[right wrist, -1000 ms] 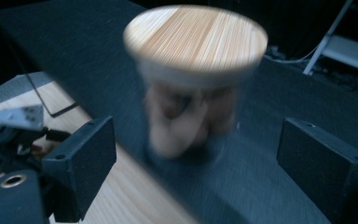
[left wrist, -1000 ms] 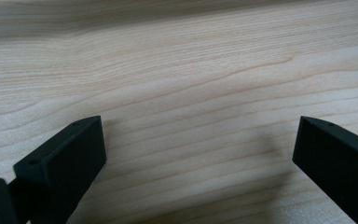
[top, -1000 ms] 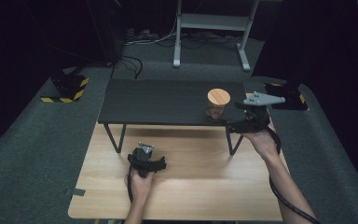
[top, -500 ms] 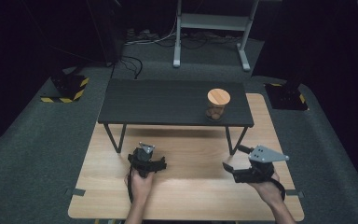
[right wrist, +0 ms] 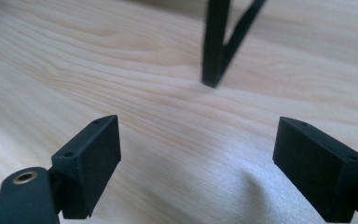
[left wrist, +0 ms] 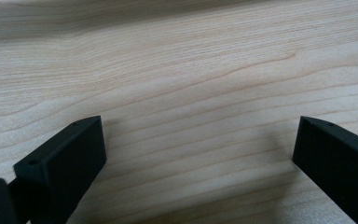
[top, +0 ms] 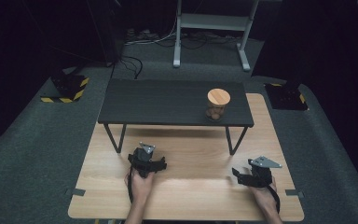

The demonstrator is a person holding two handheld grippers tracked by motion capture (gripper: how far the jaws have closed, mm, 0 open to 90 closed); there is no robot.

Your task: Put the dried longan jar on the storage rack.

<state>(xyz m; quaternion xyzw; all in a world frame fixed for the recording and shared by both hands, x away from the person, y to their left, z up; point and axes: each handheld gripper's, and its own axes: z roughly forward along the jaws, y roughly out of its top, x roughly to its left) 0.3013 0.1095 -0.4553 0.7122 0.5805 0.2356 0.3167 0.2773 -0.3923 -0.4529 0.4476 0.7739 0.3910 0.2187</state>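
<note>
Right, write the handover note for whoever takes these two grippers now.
Left gripper: low over the light wooden table, jaws open, nothing between them.
Right gripper: low over the table's near right part, jaws apart and empty after just closing a little; it has come down from the jar.
Jar: glass, wooden lid, brown things inside. It stands upright on the right part of the dark low shelf, clear of both grippers.
Done: jar set on the shelf and let go.
Left: nothing in hand; both grippers are free for the next job.
</note>
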